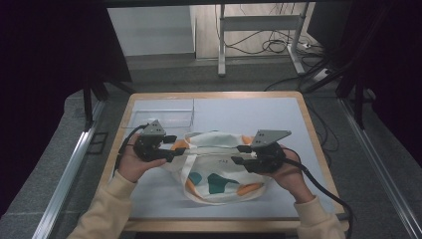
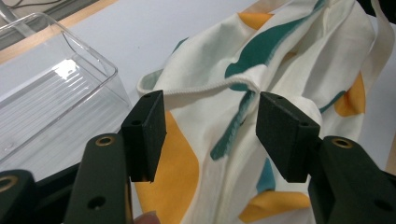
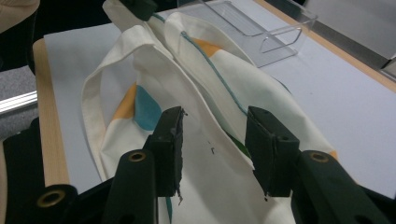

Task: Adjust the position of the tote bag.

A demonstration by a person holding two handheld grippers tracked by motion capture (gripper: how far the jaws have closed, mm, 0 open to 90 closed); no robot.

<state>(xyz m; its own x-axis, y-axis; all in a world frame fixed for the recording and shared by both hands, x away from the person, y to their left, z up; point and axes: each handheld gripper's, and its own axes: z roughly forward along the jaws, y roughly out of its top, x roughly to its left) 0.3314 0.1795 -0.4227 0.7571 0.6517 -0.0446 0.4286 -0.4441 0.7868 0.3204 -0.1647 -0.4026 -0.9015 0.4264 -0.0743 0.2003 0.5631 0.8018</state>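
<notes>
Small dark print on cloth bag [image 1: 222, 161] stays unreadable.

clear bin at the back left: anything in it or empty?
Empty. The clear bin shows only its ribbed floor and the table through its walls in the left gripper view; the tote bag lies outside it.
</notes>
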